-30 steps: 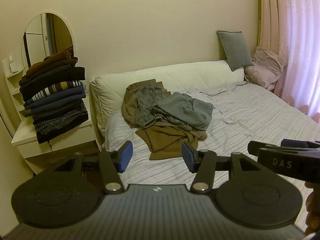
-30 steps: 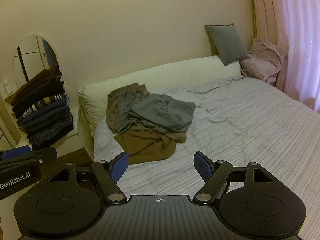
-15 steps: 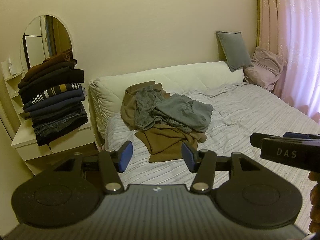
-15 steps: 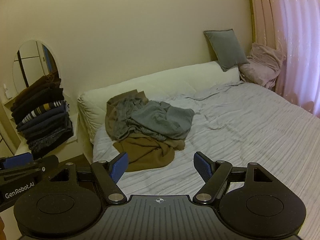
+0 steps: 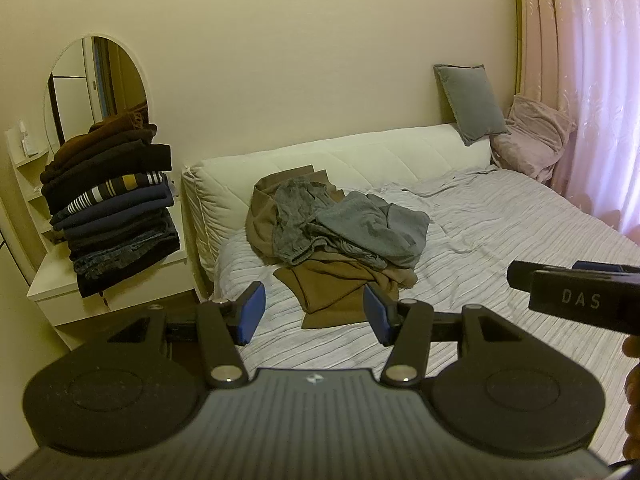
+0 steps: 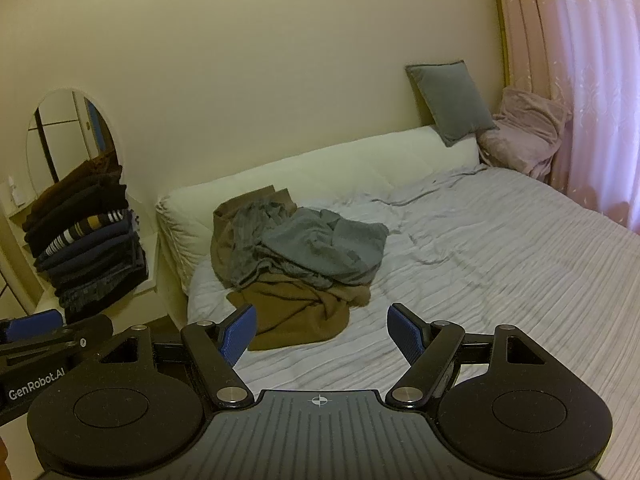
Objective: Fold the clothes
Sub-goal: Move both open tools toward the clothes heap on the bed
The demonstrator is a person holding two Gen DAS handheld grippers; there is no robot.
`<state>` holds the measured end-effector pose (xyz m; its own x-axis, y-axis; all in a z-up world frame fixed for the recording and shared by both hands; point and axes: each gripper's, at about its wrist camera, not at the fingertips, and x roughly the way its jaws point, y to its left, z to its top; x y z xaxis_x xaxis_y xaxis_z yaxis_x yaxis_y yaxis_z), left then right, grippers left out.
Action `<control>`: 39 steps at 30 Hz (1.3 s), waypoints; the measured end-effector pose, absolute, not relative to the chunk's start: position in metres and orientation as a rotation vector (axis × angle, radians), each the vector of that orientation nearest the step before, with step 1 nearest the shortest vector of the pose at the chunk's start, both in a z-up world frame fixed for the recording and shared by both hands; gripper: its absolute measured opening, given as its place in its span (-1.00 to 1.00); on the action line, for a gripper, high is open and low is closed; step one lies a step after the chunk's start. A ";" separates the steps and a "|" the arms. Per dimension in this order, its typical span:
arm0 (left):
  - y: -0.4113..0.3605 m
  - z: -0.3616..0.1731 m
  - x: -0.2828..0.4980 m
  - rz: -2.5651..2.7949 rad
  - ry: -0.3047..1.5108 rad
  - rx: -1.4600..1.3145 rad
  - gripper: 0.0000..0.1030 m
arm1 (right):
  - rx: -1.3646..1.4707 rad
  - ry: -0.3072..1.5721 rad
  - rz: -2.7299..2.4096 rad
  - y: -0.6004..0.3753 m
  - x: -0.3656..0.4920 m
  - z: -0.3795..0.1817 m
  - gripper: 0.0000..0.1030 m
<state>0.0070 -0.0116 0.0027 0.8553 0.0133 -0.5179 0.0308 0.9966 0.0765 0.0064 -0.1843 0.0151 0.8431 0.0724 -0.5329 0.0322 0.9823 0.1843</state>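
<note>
A heap of unfolded clothes [image 5: 344,232] [image 6: 304,252] lies on the bed near the white headboard: grey garments on top, brown ones beneath. The brown garment [image 5: 332,284] [image 6: 296,308] spreads flat toward me. My left gripper [image 5: 314,314] hovers open well short of the heap, nothing between its blue pads. My right gripper [image 6: 322,334] is open too, held above the striped sheet, also apart from the clothes. Each gripper's tip shows at the edge of the other's view.
A tall stack of folded dark clothes [image 5: 108,208] [image 6: 84,240] sits on a white dresser [image 5: 108,296] left of the bed, below an oval mirror [image 5: 98,84]. A grey cushion [image 5: 470,102] and pink bedding [image 5: 532,136] lie at the headboard's right end. Pink curtains [image 5: 592,80] hang at right.
Both views have shifted slightly: the heap and the folded stack sit a little lower and nearer in frame. The jaws have kept the same width.
</note>
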 end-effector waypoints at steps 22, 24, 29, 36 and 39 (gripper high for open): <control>-0.010 0.000 0.028 -0.053 0.540 0.084 -0.03 | 0.197 0.553 -0.021 -0.185 0.011 0.004 0.46; -0.009 -0.001 0.035 -0.064 0.541 0.085 -0.03 | 0.198 0.553 -0.028 -0.184 0.016 0.003 0.46; -0.004 -0.006 0.053 -0.085 0.549 0.087 -0.03 | 0.200 0.556 -0.046 -0.180 0.030 0.000 0.46; 0.010 -0.013 0.084 -0.101 0.569 0.085 -0.03 | 0.202 0.571 -0.058 -0.171 0.057 -0.007 0.46; 0.017 -0.018 0.102 -0.102 0.584 0.083 -0.03 | 0.200 0.585 -0.060 -0.167 0.072 -0.013 0.46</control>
